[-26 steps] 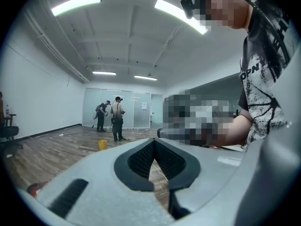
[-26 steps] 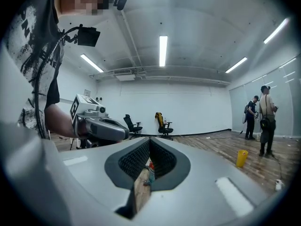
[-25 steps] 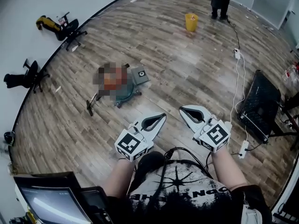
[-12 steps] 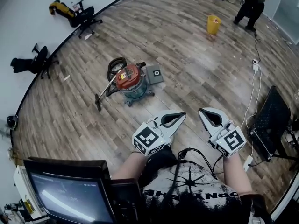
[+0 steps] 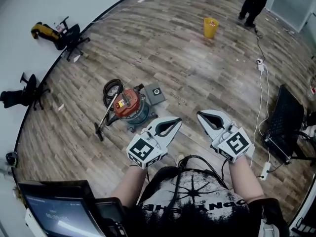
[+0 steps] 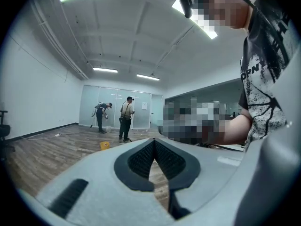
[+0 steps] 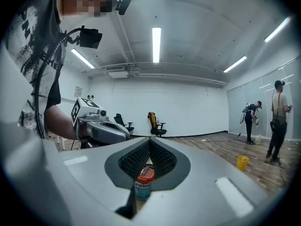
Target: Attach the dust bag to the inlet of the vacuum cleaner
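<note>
Nearest the person, the left gripper (image 5: pixel 171 124) and right gripper (image 5: pixel 204 117) are held side by side over the wood-plank floor (image 5: pixel 197 73), each with its fingers pressed together and nothing between them. Just beyond the left gripper stands the canister vacuum cleaner with an orange lid and teal drum (image 5: pixel 129 104), its black hose (image 5: pixel 113 89) coiled at its far left side. The flat grey square dust bag (image 5: pixel 154 93) lies on the floor against the vacuum's far right side. Well beyond, toward the floor's far edge, stands a yellow bucket (image 5: pixel 211 27).

One vacuum cleaner (image 5: pixel 129 105), one yellow bucket (image 5: pixel 211 27), two office chairs (image 5: pixel 69 33) (image 5: pixel 30 85), two grippers (image 5: pixel 178 121) (image 5: pixel 200 114), two people (image 6: pixel 100 117) (image 6: pixel 125 118) far off
</note>
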